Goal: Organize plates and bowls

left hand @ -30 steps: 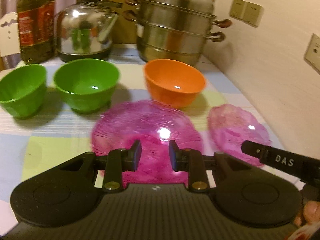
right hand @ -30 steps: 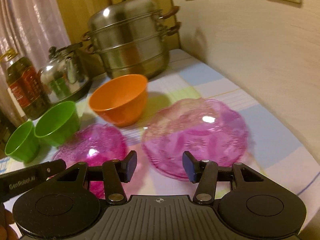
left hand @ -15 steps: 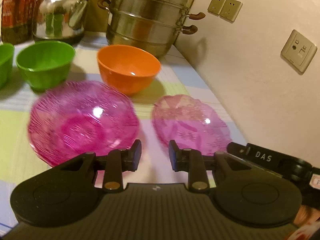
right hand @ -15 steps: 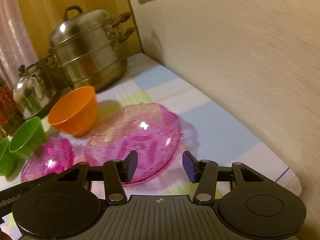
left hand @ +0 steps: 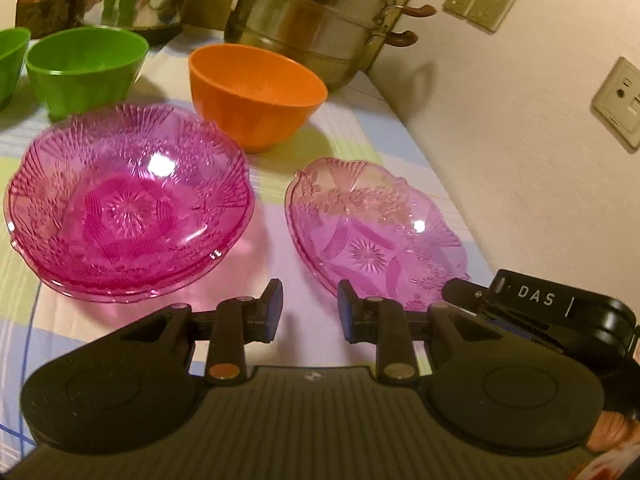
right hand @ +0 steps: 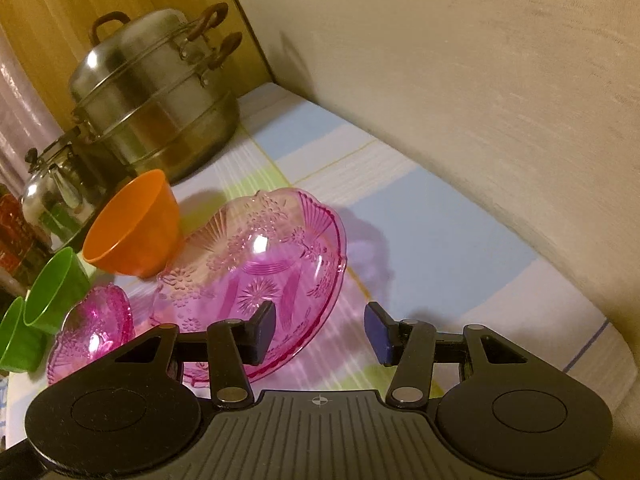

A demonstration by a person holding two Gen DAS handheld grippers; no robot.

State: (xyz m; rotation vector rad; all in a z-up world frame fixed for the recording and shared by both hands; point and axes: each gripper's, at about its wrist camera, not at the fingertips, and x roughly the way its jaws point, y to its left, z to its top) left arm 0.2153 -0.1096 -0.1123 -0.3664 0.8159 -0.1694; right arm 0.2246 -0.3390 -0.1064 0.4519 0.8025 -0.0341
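Two pink glass dishes lie on the checked cloth of the worktop [left hand: 304,276]: a deep, darker pink bowl [left hand: 128,208] to the left and a paler pink plate [left hand: 376,232] just beside it, the two close but apart. Behind them stands an orange bowl [left hand: 256,92], upright and empty, and further left a green bowl [left hand: 84,68] with the edge of a second green bowl [left hand: 10,60] at the border of the left wrist view. A steel steamer pot [left hand: 320,16] sits at the back corner near the wall, with a kettle [right hand: 56,188] beside it. The left gripper [left hand: 310,312] hovers over the bare cloth between the two pink dishes, its fingers [left hand: 272,310] a narrow gap apart with nothing between them. The right gripper [right hand: 320,330] hangs at the near edge of the pale plate, fingers [right hand: 264,330] parted wider and gripping nothing; its left finger overlaps the plate's rim in the right wrist view, though whether it touches the glass cannot be told. Its black body also shows at the right of the left wrist view, and part of a hand [left hand: 612,432] shows at that view's lower right corner. Three wall sockets [left hand: 480,4] are set in the cream wall on the right.
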